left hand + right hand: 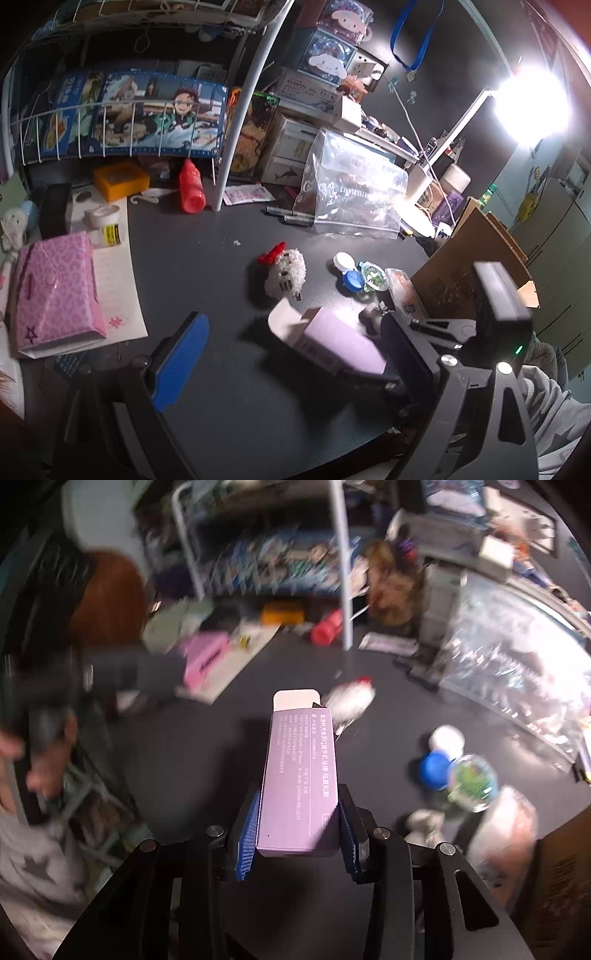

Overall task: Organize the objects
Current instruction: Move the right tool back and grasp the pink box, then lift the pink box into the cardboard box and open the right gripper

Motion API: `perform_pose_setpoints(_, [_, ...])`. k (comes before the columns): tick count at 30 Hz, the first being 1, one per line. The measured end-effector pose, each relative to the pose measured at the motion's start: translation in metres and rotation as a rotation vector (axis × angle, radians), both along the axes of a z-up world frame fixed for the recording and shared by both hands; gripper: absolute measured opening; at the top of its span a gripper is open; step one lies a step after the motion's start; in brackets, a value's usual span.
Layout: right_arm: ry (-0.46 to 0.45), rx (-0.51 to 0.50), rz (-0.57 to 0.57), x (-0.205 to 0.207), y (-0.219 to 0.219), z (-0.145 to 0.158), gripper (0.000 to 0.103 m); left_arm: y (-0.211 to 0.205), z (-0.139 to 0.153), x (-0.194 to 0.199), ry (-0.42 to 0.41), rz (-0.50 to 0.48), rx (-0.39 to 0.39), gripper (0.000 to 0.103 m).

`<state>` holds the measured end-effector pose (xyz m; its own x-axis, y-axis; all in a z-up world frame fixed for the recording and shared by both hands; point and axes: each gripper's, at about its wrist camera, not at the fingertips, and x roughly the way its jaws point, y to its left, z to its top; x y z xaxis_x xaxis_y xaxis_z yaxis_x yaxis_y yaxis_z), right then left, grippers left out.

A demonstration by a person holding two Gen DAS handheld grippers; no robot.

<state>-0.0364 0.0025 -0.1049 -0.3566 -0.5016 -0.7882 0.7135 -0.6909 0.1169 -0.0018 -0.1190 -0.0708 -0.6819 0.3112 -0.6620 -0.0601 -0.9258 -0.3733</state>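
While the lilac carton (298,775) sits clamped between the right gripper (298,834) jaws, flap open, lifted over the dark desk (229,387), sorting looks barely begun. Left gripper (291,354) hangs nearby, jaws wide apart, holding nothing. Still loose ahead: plush toy with red bow (286,272), blue-and-white lens case (349,273), green-filled clear pod (375,278). Cardboard box (469,266) to the right looks a likely drop spot; clear plastic bag (354,192) crowds the back.

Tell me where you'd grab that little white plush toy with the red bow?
Probably across the plush toy's round white body, from above, with the left tongs, which are open. It lies alone on the dark desk; the red bow looks too floppy.
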Motion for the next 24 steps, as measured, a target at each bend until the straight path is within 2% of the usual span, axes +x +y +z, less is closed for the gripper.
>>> perform_pose_setpoints(5, [0.050,0.101,-0.013,0.004,-0.006,-0.019,0.036,0.003,-0.006,-0.004,-0.025,-0.016,0.014,0.093])
perform_pose_setpoints(9, [0.070,0.110,-0.012,0.005,-0.006,-0.018,0.037,0.008,-0.013,-0.008,-0.052,-0.028,0.005,0.093])
perform_pose_setpoints(15, [0.086,0.102,-0.008,0.004,-0.004,-0.013,0.034,0.017,-0.023,-0.014,-0.091,-0.056,0.013,0.093])
perform_pose_setpoints(20, [0.131,0.031,0.012,0.010,0.003,0.019,0.034,0.028,-0.014,-0.018,-0.065,-0.110,0.061,0.093])
perform_pose_setpoints(24, [0.176,-0.032,0.044,0.019,0.007,0.048,0.034,0.037,0.005,-0.022,-0.010,-0.149,0.102,0.092])
